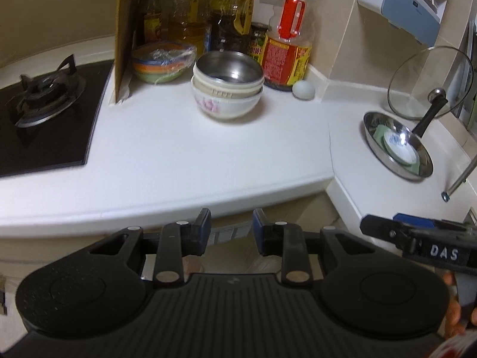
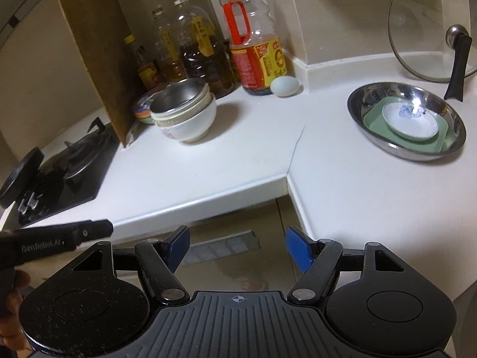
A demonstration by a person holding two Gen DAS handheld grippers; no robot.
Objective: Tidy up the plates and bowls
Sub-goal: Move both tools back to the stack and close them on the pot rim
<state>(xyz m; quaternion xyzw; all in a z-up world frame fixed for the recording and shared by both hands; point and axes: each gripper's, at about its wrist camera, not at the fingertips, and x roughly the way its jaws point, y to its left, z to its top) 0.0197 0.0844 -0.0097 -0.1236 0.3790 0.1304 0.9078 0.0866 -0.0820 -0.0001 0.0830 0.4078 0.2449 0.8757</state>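
Both sets of jaws stand apart and hold nothing: the left gripper [image 1: 231,229] shows a narrow gap between its blue pads, the right gripper [image 2: 237,247] a wide one, and both hang off the front edge of the white counter [image 2: 208,161]. On it, near the oil bottles [image 2: 205,50] at the back wall, sits a stack of bowls [image 1: 228,85] with a steel one on top and a flowered one at the bottom. Well apart, on the counter's right wing, a steel basin [image 2: 407,119] holds a green square plate [image 2: 375,123] with a small white dish [image 2: 410,120] on it. A glass lid [image 2: 432,26] leans on the wall behind the basin. An egg [image 2: 284,86] lies beside the red-handled bottle [image 2: 253,44].
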